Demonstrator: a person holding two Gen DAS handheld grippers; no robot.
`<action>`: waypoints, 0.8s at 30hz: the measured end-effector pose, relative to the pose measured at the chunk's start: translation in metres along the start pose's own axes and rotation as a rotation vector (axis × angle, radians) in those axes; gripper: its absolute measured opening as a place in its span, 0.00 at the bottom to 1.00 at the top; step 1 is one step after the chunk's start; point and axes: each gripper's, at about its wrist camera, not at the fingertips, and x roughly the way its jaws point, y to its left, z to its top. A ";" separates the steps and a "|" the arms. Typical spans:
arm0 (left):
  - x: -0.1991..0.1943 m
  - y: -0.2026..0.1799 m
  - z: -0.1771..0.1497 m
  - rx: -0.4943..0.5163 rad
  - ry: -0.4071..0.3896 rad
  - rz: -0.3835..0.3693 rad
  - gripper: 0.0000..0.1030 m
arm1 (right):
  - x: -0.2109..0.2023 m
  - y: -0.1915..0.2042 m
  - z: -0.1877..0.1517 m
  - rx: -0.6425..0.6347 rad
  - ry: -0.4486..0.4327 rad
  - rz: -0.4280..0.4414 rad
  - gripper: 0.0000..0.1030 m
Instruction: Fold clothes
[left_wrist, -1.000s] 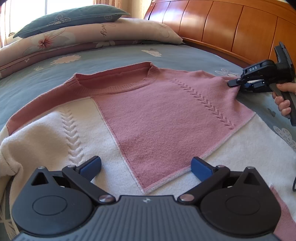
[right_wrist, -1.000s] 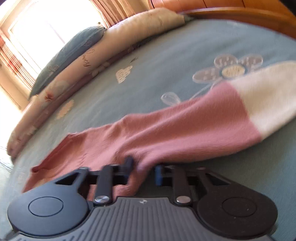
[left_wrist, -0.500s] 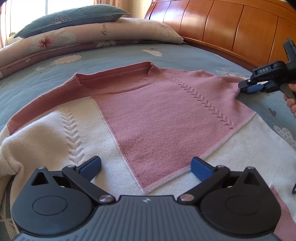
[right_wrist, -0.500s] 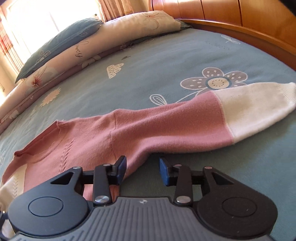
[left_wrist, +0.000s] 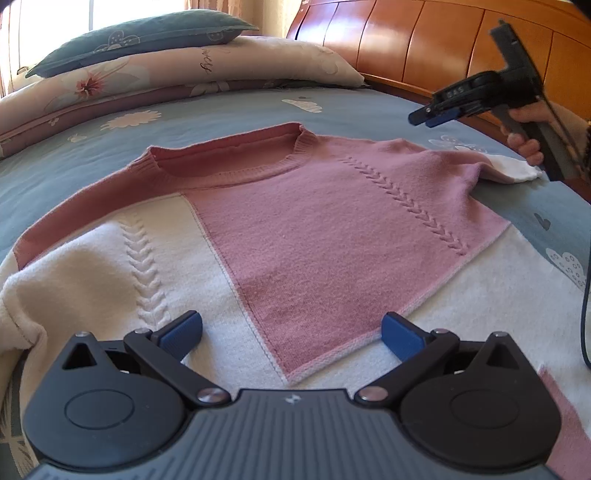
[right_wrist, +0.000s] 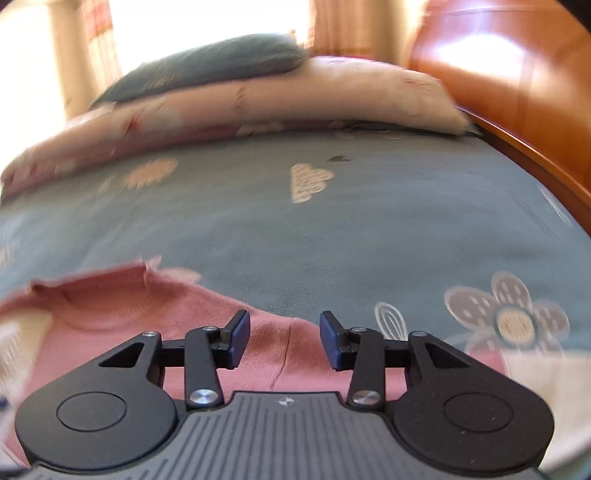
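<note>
A pink and cream knitted sweater (left_wrist: 295, 236) lies face up and flat on the blue flower-printed bedsheet (left_wrist: 229, 110), its ribbed collar (left_wrist: 229, 162) toward twelve o'clock in the left wrist view and its body running down toward six. The left gripper (left_wrist: 291, 330) hangs over the lower body with its blue pads wide apart and nothing between them. The right gripper (left_wrist: 424, 120), held in a hand (left_wrist: 524, 129) at about two o'clock, is in the air above the bed; its jaws have just been opening, they stand parted, and no cloth is between them. The pink sleeve with a cream cuff (left_wrist: 513, 170) lies just below it, its long axis running outward from the shoulder toward three o'clock. In the blurred right wrist view the sleeve passes under that gripper (right_wrist: 284, 334). For folding the sleeve inward, I judge the right gripper far nearer to the cuff than the left.
</note>
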 end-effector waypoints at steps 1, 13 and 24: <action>0.000 0.000 0.000 0.001 -0.001 -0.002 0.99 | 0.011 0.001 0.003 -0.057 0.027 0.002 0.46; 0.001 -0.001 -0.002 0.008 -0.019 -0.001 0.99 | 0.056 -0.022 -0.003 -0.322 0.125 0.126 0.61; 0.001 -0.001 -0.003 0.011 -0.023 -0.003 0.99 | 0.065 0.002 0.005 -0.380 0.118 0.099 0.14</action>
